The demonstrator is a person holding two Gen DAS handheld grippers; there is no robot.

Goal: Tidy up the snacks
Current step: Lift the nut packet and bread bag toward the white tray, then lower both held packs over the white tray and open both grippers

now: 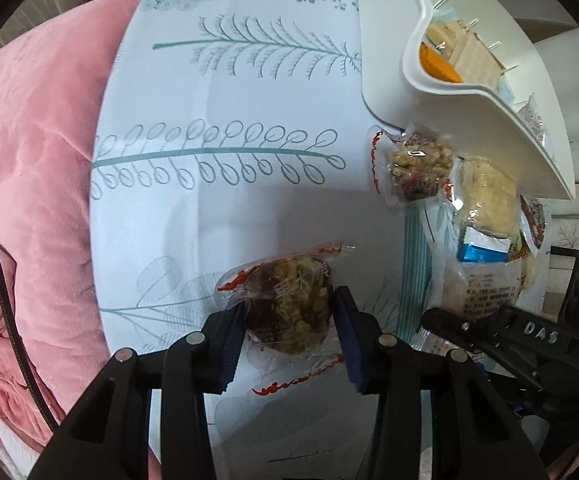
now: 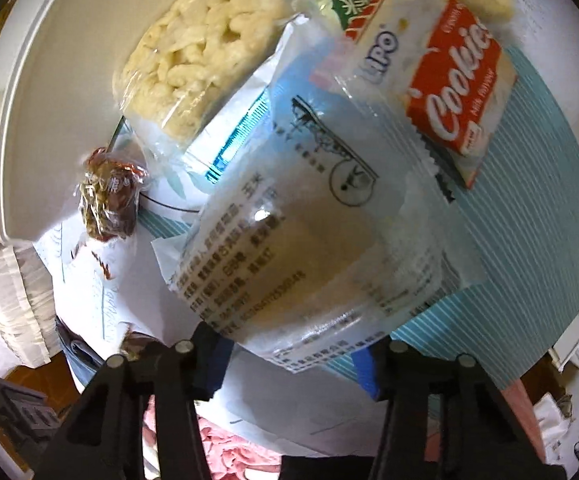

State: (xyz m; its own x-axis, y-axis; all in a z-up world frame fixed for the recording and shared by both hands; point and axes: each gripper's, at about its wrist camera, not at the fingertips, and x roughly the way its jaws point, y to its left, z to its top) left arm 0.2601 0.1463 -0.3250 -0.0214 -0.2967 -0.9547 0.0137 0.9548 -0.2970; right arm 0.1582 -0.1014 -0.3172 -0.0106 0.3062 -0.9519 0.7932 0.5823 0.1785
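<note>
Snacks are lying loose on the leaf-print tablecloth (image 1: 249, 92) beside the white organizer tray (image 1: 389, 80), so the left gripper (image 1: 289, 336) is clamping a wrapped walnut-date snack (image 1: 289, 304) while the right gripper (image 2: 289, 356) is gripping a clear printed packet (image 2: 309, 264), presumably for sorting.

Clear-wrapped brown nut cake (image 1: 289, 308) flat on leaf-print cloth; pale printed packet (image 2: 313, 264) atop mixed snack pile.

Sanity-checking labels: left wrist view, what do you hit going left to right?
pink blanket → leaf-print tablecloth → walnut-date snack in the left gripper → snack pile → right gripper
</note>
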